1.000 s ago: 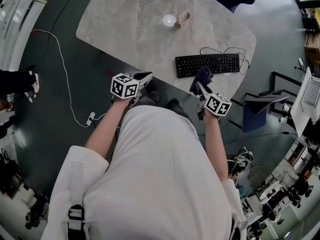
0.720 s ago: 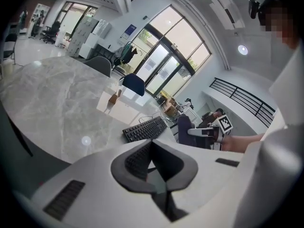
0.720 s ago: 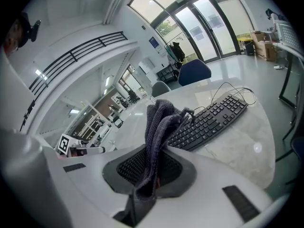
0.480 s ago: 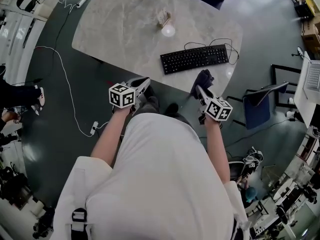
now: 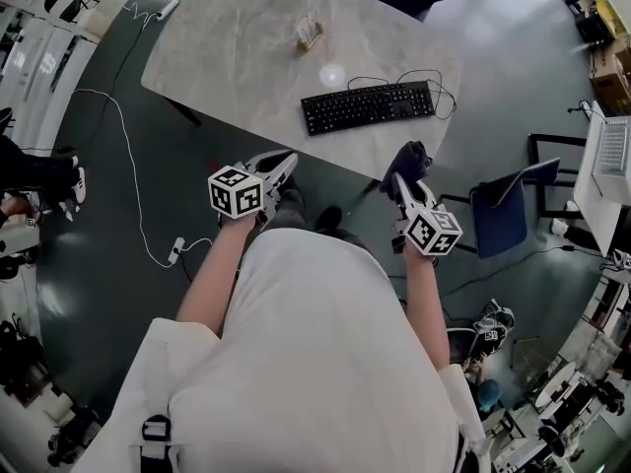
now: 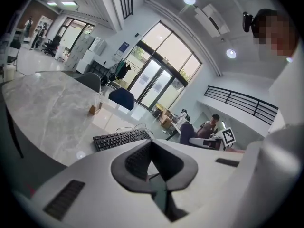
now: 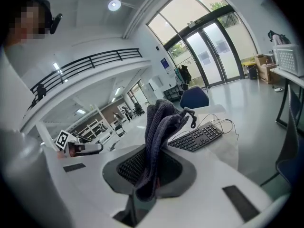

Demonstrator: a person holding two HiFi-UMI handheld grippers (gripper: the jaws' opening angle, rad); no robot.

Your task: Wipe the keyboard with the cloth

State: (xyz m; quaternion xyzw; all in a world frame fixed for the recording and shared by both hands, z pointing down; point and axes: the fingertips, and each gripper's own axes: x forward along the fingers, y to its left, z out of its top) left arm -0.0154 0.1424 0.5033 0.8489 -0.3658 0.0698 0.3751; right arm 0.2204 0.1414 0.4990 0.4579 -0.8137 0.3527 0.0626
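Observation:
A black keyboard (image 5: 367, 106) lies near the right end of the marble table (image 5: 237, 57); it also shows in the left gripper view (image 6: 121, 138) and the right gripper view (image 7: 195, 137). My right gripper (image 5: 402, 177) is shut on a dark grey-blue cloth (image 5: 409, 159), held in the air short of the table's near edge. The cloth (image 7: 159, 137) stands bunched up between the jaws. My left gripper (image 5: 278, 168) is shut and holds nothing, also short of the table edge.
A small wooden block (image 5: 310, 33) rests on the table beyond the keyboard, whose cable (image 5: 414, 75) loops at the right end. A blue chair (image 5: 501, 215) stands to the right. A white cable (image 5: 128, 166) runs across the dark floor at the left.
The view has pulled back: the table and keyboard sit farther from both grippers than a second ago. The right gripper still holds the cloth, now clear of the table edge.

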